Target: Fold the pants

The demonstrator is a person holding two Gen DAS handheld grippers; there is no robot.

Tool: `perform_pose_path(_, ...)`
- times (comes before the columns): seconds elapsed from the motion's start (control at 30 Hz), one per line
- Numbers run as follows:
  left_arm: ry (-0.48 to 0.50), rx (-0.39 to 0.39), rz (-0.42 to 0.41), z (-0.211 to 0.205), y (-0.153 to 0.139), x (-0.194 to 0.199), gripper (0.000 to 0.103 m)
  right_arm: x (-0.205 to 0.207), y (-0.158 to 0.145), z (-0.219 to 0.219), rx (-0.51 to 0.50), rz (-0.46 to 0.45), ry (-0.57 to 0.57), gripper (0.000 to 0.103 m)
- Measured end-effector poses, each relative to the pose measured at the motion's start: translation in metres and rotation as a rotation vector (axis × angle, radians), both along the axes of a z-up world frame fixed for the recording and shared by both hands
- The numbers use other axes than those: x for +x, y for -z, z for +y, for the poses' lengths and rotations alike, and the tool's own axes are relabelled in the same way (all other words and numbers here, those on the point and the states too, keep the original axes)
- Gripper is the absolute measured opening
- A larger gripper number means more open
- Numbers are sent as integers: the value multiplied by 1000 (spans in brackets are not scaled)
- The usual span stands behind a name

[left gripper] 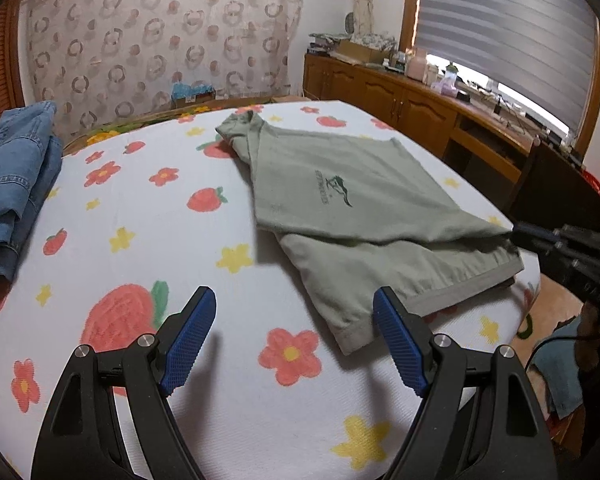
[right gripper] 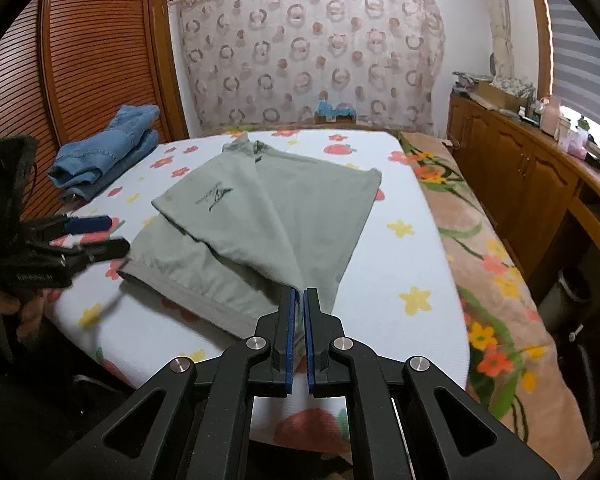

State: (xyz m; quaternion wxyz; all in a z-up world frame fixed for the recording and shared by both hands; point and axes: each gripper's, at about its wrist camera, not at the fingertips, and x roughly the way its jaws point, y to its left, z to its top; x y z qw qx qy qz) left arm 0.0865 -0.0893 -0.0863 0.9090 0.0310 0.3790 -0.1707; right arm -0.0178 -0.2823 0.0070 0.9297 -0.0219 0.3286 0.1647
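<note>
Two grippers in play, and only one has cloth. The right gripper (right gripper: 299,300) is clamped tight on a pinch of the pants (right gripper: 260,216), right at the fabric's near edge, six o'clock in its own view. Those pale green pants lie mid-bed on the flowered sheet (right gripper: 400,264), partly folded, one layer with a printed logo (right gripper: 216,196) lapped over another, hemmed cuff (right gripper: 172,286) trailing out toward eight o'clock.

The left gripper (left gripper: 294,312) hangs wide apart over the sheet, nothing between its blue pads (left gripper: 188,340). From its camera the cuff corner sits just past its right finger, at about four o'clock.

Now the risks. That right-hand pinch looks thin, taken right at the edge; a hard tug could strip the fabric out of the pads. Pull with one side only and the upper layer may slide off the lower one, skewing the fold. If the left gripper closes too deep at the cuff, it could grab the sheet along with the pants and drag both. Jeans (left gripper: 16,184) sit at nine o'clock, well apart, so no snag there. The bed edge is near the cuff; a sloppy drag could spill cloth over the side.
</note>
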Motion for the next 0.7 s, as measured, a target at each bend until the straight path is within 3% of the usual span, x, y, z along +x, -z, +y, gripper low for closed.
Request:
perform_pose_path(0.17, 6, 17, 30, -3, 9, 0, 82, -12, -5, 2, -9, -39, 13, 24)
perform_pose_path(0.43, 0, -6, 59, 1, 13, 0, 82, -3, 0, 11, -12, -41, -18, 28)
perform_pose_path(0.53, 2, -13, 59, 3, 11, -2, 82, 4, -1, 17, -10, -43, -42, 34)
perform_pose_path(0.7, -16, -4, 21, 12, -3, -7, 82, 19, -5, 32, -12, -43, -93, 36)
